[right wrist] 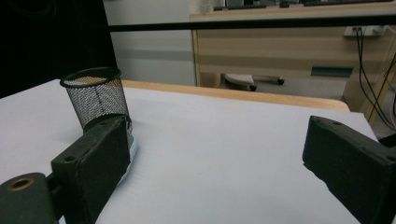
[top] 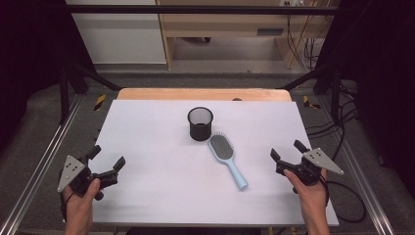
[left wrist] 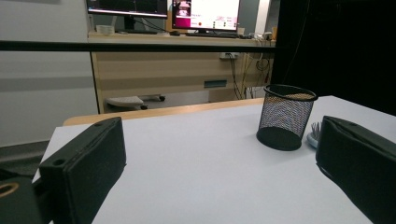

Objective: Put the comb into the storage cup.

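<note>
High view: black mesh cup (top: 200, 123) upright mid-table, blue hairbrush (top: 227, 159) flat just beside it, handle toward the near right. Left gripper (top: 106, 163) at near left, right gripper (top: 285, 153) at near right, both spread, empty, well apart from brush.

Left gripper view: jaws wide, cup (left wrist: 286, 116) ahead, brush head (left wrist: 314, 134) peeking behind it.

Right gripper view: jaws wide, cup (right wrist: 96, 96) at left, brush (right wrist: 132, 150) partly hidden.

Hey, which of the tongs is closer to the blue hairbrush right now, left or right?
Right. The right tongs hang open just off the hairbrush handle's right side. The left tongs hang open near the table's left edge, clearly farther away.
</note>
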`<state>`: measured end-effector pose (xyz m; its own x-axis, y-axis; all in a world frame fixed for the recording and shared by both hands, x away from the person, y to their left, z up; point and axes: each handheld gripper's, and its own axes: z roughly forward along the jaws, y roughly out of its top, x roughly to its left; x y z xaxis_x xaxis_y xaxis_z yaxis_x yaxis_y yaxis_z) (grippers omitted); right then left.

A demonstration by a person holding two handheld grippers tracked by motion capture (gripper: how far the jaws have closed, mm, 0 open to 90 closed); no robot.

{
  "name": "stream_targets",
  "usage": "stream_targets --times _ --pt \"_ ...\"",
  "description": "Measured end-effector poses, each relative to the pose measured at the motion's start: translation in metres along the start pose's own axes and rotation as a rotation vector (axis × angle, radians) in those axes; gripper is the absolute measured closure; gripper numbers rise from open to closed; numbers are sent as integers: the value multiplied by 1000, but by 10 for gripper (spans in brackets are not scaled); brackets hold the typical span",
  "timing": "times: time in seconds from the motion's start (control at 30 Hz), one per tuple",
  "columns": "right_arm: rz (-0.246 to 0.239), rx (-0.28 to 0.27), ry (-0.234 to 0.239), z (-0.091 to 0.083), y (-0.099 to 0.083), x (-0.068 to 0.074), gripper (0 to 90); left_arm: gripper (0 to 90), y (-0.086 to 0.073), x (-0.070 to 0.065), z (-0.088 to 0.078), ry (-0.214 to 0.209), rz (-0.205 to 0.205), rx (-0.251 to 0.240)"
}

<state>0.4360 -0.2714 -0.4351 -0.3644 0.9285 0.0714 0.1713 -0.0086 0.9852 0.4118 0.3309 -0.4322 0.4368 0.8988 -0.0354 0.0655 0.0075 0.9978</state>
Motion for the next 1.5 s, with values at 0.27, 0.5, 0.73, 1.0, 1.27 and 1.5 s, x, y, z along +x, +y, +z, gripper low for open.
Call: stream_targets --times 0.27,0.5,0.73,1.0,1.27,1.5 --pt "53 110 33 2 2 2 86 19 -2 1 5 0 2 15" --pt "48 179 40 4 2 17 57 21 -4 1 4 6 0 36" --pt "23 218 59 12 1 36 52 20 -6 3 8 8 2 51" --pt "-31 336 119 29 5 65 61 20 -7 4 12 13 17 64" --pt "-73 460 141 41 7 90 73 20 -7 4 11 -2 11 57" --pt "-98 543 146 49 4 102 78 20 -7 3 11 -4 15 59"
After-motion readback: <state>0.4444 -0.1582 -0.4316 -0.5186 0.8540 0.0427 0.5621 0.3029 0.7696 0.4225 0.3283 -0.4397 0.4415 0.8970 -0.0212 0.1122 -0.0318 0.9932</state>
